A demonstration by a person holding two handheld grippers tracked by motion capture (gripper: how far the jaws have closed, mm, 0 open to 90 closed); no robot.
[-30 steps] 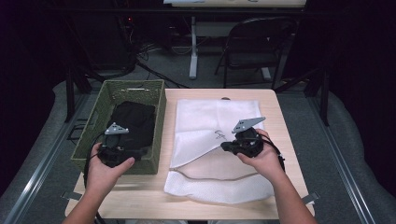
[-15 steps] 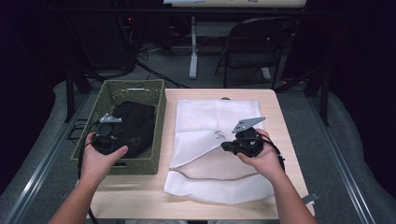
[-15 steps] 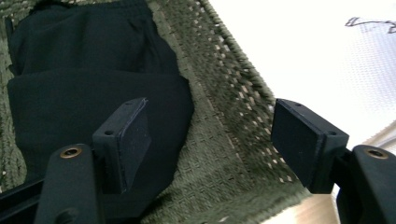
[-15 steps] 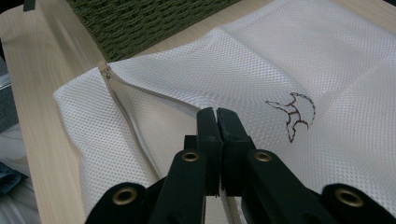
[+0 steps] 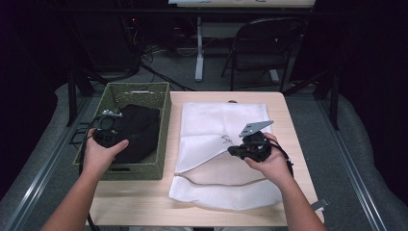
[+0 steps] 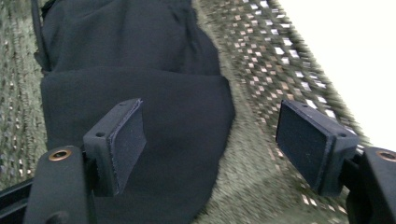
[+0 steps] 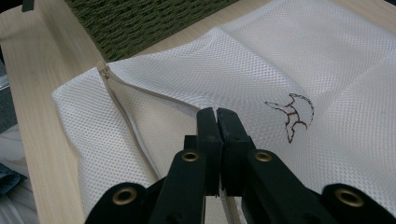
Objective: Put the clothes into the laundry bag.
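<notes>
The left gripper (image 5: 107, 131) is hovering inside the green woven basket (image 5: 161, 126), over the black garment (image 5: 139, 132) that is lying in it. In the left gripper view its 2 jaws are standing wide apart and have just been opening; the left pad (image 6: 122, 142) is sitting in front of the dark cloth, the right pad over the basket's woven wall at about 3 o'clock, and nothing is pinched between them.

The right gripper (image 5: 234, 150) is resting at the opening edge of the white mesh laundry bag (image 5: 216, 120), which is lying flat on the wooden table (image 5: 134, 211) at 3 o'clock from the basket. In the right gripper view the jaws are pressed tight together, with the bag's zipper edge (image 7: 126, 121) running in under them (whether mesh is actually caught between the pads cannot be told). A small dark emblem (image 7: 293, 114) on the mesh is sitting at roughly 2 o'clock from the jaw tips.

In the high view the basket is occupying the table's 9 o'clock side, the bag the middle, and the 2 hands are well apart.
</notes>
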